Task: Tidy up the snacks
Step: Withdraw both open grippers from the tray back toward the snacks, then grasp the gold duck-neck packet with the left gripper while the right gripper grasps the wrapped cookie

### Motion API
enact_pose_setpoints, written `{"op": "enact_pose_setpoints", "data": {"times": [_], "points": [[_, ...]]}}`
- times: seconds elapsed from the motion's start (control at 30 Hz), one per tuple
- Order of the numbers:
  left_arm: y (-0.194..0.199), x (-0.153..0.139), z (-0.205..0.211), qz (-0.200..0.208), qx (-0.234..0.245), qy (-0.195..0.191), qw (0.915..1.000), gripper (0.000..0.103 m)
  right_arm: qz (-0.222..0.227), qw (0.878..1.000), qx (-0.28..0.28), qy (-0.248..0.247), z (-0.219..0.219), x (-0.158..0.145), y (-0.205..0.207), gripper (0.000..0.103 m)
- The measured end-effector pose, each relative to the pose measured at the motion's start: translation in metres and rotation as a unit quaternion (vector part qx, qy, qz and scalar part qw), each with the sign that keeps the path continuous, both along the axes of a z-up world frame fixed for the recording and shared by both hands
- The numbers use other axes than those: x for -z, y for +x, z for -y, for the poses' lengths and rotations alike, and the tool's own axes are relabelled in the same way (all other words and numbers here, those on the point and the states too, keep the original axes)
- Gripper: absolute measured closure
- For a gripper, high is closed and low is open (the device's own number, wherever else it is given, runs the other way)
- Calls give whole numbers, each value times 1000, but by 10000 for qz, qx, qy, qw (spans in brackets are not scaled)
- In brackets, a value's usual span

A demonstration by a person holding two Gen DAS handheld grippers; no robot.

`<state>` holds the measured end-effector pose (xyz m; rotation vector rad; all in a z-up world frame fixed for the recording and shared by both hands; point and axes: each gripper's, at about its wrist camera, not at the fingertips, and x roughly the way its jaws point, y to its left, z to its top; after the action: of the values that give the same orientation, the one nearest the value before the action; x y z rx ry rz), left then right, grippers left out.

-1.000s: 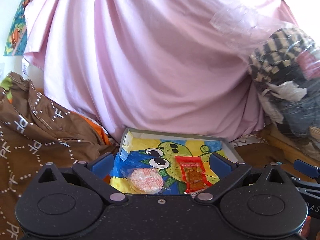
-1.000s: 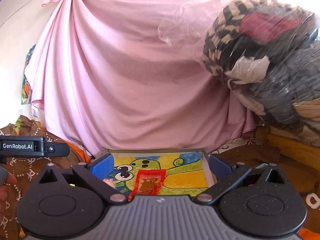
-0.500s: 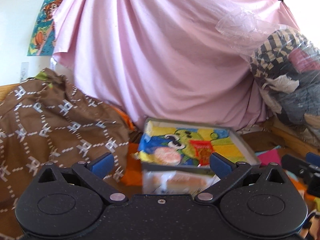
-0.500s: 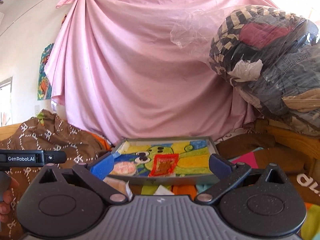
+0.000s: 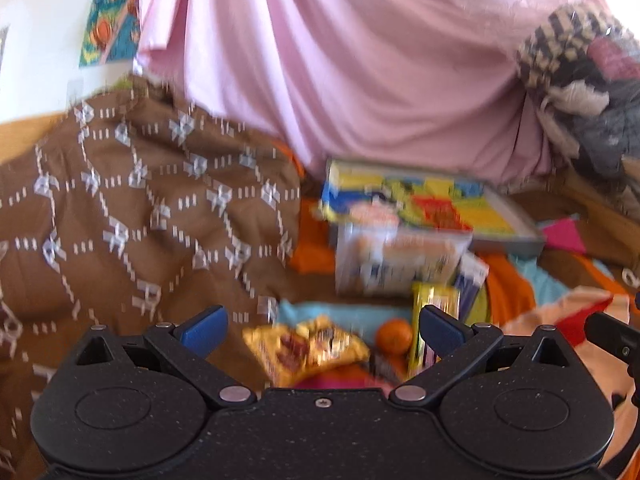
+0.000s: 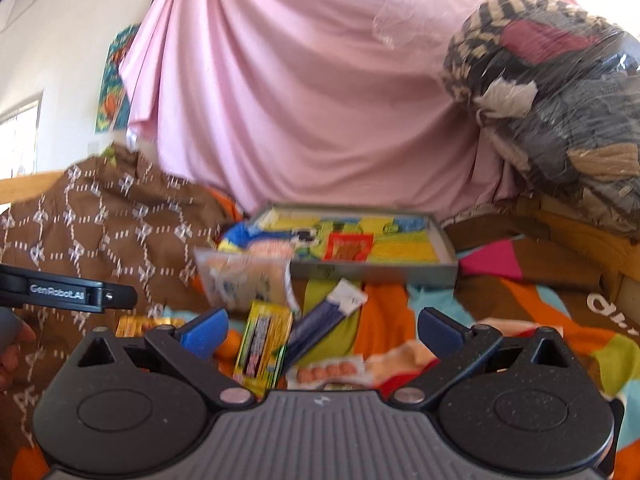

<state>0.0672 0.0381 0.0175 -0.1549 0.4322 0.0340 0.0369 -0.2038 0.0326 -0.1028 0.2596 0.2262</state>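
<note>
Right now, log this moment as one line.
left gripper: open, empty | right gripper: open, empty | tray: holds red packet | yellow bar: on bedspread

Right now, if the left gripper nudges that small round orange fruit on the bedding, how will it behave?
The small round orange fruit would likely roll, being round. The soft, rumpled colourful bedding and the yellow-green foil packet close beside it would probably stop it soon. It looks firm enough for the open left gripper to pinch.
</note>
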Motion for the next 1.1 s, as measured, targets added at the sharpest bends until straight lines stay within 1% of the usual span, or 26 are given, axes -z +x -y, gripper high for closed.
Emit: {"op": "enact_pose_setpoints", "data": {"times": [0.13, 0.47, 0.7, 0.93, 1.1], "points": [[2, 12, 0, -358, 19, -146, 9993, 2, -253, 9996, -12, -90, -3, 9, -3, 0], [6, 25, 6, -786, 254, -138, 9965, 2, -919, 9955, 73, -233, -5, 29, 4, 0], [10, 32, 12, -847, 380, -97, 9956, 2, -1095, 9936, 113, -245, -5, 33, 10, 0], [13, 33, 13, -906, 325, 45, 9953, 2, -1314, 9910, 151, -226, -6, 42, 20, 0], [17, 34, 11, -898, 306, 68, 9955, 2, -1634, 9863, 69, -224, -9, 50, 38, 0]]}}
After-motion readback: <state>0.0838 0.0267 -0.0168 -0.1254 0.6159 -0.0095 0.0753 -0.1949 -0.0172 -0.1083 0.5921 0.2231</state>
